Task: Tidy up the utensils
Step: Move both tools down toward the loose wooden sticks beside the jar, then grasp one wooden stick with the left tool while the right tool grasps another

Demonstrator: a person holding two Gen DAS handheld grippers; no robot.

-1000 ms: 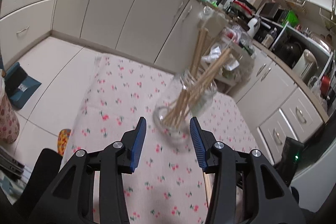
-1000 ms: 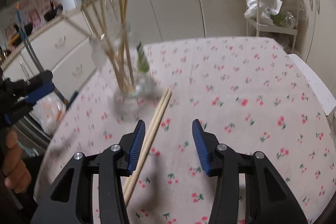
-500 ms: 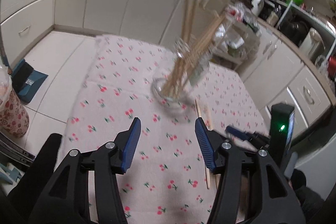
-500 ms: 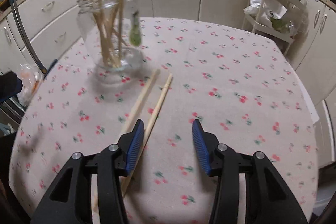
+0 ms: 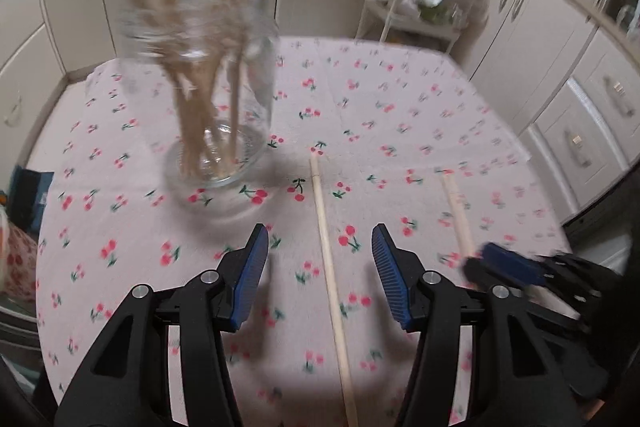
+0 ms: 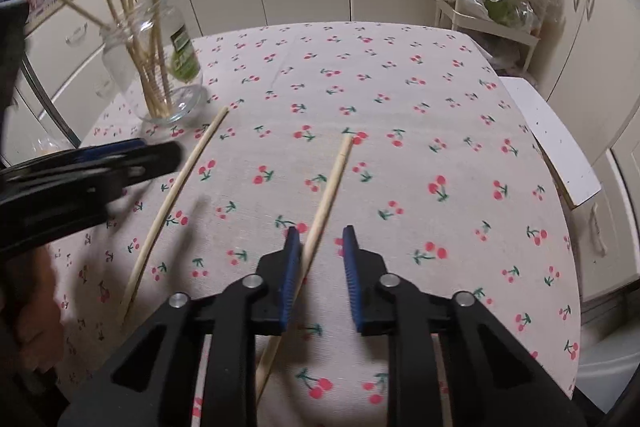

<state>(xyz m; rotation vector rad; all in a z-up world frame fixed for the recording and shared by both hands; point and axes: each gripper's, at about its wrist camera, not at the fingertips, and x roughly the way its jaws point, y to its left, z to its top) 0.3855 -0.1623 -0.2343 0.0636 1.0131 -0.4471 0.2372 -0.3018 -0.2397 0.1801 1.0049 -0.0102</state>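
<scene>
Chopsticks on the table near the glass jar [image 6: 156, 67], one for each gripper.
Right gripper [image 6: 320, 259] has just been closing: its fingers stand a little apart, the right chopstick [image 6: 326, 193] between them, against the left finger, not yet pinched. I risk rolling it sideways if that finger pushes first. Left gripper [image 5: 316, 269] is open astride the left chopstick [image 5: 326, 251], nearer the jar.

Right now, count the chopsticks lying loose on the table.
2. One chopstick lies nearer the jar, below the left gripper. The other chopstick lies between the right gripper's jaws.
</scene>
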